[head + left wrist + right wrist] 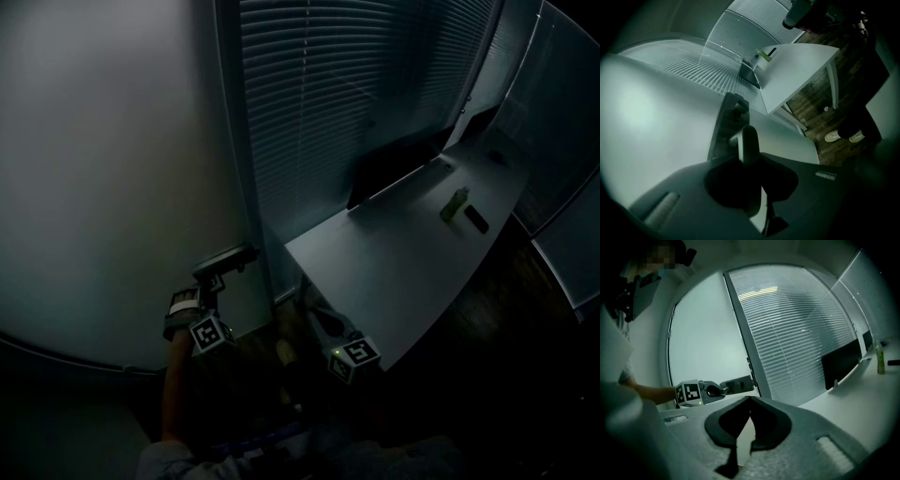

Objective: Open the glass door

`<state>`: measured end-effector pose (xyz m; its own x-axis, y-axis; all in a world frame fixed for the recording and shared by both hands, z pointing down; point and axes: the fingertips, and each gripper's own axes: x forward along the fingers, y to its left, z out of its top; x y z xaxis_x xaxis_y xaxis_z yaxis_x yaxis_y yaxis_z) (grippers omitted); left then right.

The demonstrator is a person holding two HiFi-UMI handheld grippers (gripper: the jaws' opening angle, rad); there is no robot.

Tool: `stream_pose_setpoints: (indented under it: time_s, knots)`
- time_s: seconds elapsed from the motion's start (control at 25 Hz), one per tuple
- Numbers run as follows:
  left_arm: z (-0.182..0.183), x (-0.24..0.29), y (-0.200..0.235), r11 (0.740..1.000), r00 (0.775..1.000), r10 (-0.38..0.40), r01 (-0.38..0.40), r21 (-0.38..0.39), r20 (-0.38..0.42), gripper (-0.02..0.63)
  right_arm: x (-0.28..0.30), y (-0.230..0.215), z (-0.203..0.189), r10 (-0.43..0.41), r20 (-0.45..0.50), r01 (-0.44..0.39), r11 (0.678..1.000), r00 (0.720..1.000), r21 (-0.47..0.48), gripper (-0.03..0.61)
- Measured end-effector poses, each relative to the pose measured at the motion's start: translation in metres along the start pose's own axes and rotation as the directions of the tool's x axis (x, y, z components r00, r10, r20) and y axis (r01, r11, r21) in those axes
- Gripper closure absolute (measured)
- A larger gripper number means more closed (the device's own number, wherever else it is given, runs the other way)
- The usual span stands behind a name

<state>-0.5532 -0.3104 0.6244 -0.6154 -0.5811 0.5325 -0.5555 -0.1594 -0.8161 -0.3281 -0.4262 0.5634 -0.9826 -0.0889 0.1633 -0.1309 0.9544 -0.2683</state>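
At the door's edge, head view: the left gripper [217, 279] meets the door handle [232, 253] of the frosted glass door [112, 169]. The right gripper [317, 319] sits low beside the white table [403, 262].
Left gripper view: the jaws pinch the handle's lever, with the door panel to the left.
Right gripper view: the jaw tips are pressed together with nothing between them. The door and its handle stand ahead, beside the blinds [797, 333].

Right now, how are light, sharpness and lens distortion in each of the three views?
Head view: dim, the bottom almost black; the white table shows clearly. Left gripper view: black corners, the near handle soft. Right gripper view: the door frame bends from the lens; the blinds look sharp.
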Motion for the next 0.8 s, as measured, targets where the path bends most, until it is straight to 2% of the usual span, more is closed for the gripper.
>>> stream_pose_setpoints:
  time_s: [0.48,0.8]
  knots:
    - [0.003,-0.011,-0.006,1.000,1.000,-0.005,0.005,0.016,0.016,0.558,-0.024,0.008,0.012,-0.049,0.006,0.049,0.999,0.999,-0.004,0.577]
    - [0.008,-0.024,-0.017,1.000,0.999,-0.003,0.002,0.030,0.036,0.558,-0.051,0.010,0.004,-0.067,0.019,0.067,0.998,0.998,-0.014,0.577]
